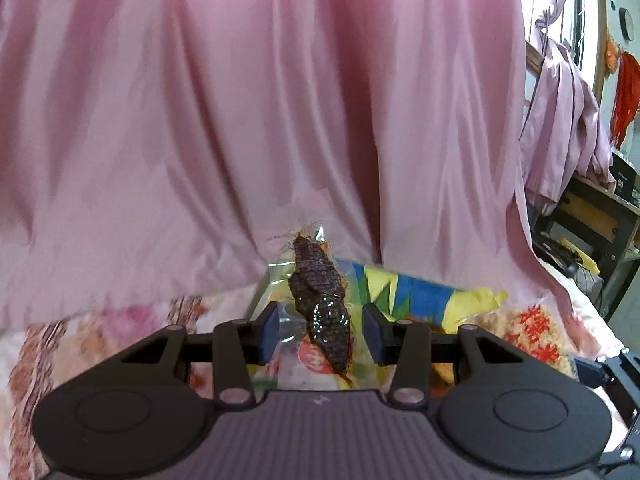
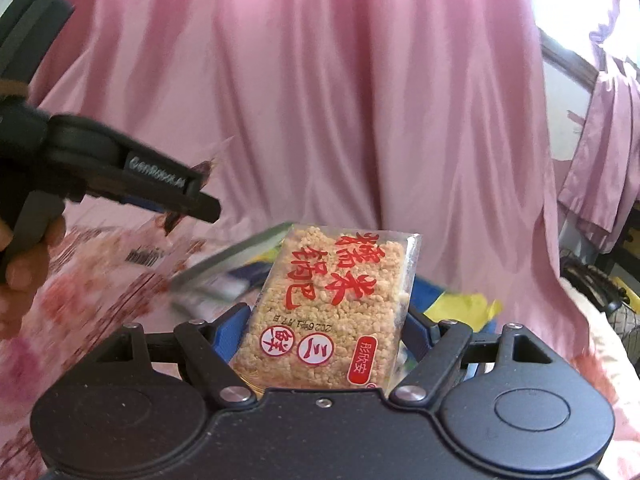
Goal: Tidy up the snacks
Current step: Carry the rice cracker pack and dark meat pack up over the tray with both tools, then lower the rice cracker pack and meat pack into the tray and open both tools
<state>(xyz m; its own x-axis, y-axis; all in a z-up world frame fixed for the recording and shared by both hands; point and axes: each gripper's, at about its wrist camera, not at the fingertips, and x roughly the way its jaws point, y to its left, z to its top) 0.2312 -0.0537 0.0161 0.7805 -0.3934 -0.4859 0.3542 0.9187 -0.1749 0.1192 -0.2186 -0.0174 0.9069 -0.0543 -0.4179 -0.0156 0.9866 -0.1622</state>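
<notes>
My left gripper (image 1: 320, 330) is shut on a clear packet with a dark brown meat snack (image 1: 322, 308), held above the bed. My right gripper (image 2: 326, 332) is shut on a clear packet of golden rice crisp with red characters (image 2: 332, 312); that packet also shows at the right edge of the left wrist view (image 1: 532, 336). A blue and yellow snack bag (image 1: 424, 298) lies beyond both grippers; it also shows in the right wrist view (image 2: 460, 304). The left gripper (image 2: 176, 196) appears at the left of the right wrist view, with the meat packet blurred below it.
A pink curtain (image 1: 280, 100) hangs close behind everything. A floral bedsheet (image 1: 100, 340) lies below. A clear-rimmed container edge (image 2: 236, 252) sits by the snacks. A shelf with clutter (image 1: 592, 216) stands at the right.
</notes>
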